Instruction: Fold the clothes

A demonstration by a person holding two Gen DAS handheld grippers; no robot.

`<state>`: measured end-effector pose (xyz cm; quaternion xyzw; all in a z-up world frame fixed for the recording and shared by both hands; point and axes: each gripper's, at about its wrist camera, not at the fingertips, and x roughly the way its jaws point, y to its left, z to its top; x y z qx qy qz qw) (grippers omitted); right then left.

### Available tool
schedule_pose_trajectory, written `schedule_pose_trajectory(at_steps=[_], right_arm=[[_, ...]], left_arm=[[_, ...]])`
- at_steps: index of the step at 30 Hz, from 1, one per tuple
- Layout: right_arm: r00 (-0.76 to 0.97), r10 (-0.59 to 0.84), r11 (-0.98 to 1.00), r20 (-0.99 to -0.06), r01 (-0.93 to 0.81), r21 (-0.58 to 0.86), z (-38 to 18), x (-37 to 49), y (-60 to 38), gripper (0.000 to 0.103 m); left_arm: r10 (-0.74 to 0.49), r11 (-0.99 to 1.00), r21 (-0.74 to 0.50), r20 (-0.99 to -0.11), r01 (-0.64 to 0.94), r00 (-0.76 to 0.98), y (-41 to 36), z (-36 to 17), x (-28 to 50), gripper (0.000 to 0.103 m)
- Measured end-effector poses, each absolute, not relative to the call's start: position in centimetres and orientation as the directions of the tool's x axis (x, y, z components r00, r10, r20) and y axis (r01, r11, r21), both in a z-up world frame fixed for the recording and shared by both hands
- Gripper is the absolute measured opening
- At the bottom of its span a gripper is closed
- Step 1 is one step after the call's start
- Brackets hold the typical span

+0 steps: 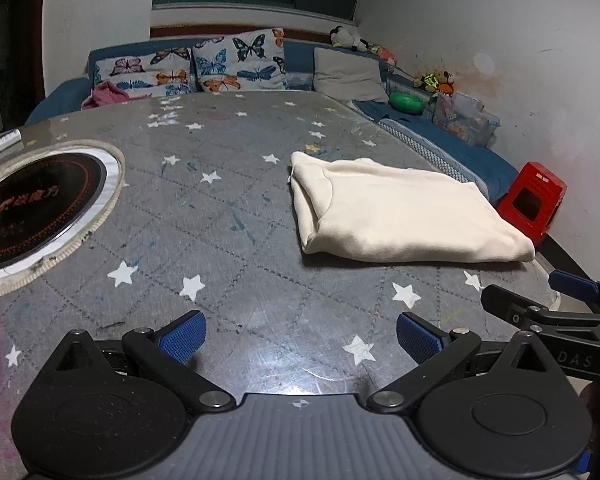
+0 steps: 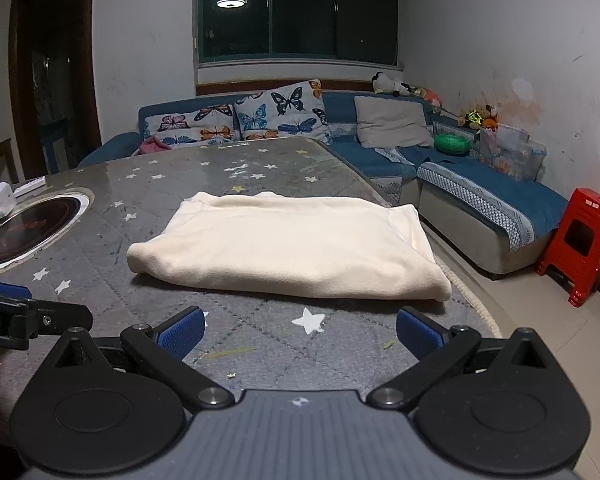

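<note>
The room is walled in scuffed white plaster [image 2: 500, 20], with a dark night-time window [image 2: 296, 12] set above a blue corner sofa [image 2: 480, 196]. Butterfly-print cushions [image 2: 276, 114] and a plain grey cushion [image 2: 392, 122] are propped along the sofa's back, and stuffed toys [image 2: 392, 85] are lined up on its ledge. Most of both views is taken up by a big table covered in grey quilted cloth with white stars [image 1: 228, 208]. A round black induction hob with a pale ring [image 1: 32, 204] is sunk into its left part. The cream fleece garment, folded into a thick rectangle [image 2: 288, 240], is lying flat on the table's right side near the edge, well apart from the hob. A red plastic stool [image 2: 580, 240] is parked on the tiled floor beside the sofa's end. A green bowl [image 2: 452, 144] is sitting on the sofa seat. The left gripper [image 1: 300, 338] and right gripper [image 2: 300, 334] are both hovering over the cloth short of the garment, blue-padded jaws spread wide, nothing grasped.
</note>
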<state>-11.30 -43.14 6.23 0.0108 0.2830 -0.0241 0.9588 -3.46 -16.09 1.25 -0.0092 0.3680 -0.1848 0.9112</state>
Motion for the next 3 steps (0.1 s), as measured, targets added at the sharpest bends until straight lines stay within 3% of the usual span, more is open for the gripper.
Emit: schedule_pose_trajectory(at_steps=[3], right_arm=[[0.840, -0.038, 0.999, -0.542, 0.050, 0.007, 6.29, -11.49, -43.04, 0.103]], left_arm=[[-0.349, 0.929, -0.156, -0.665, 0.334, 0.660, -16.09, 1.28, -3.59, 0.103]])
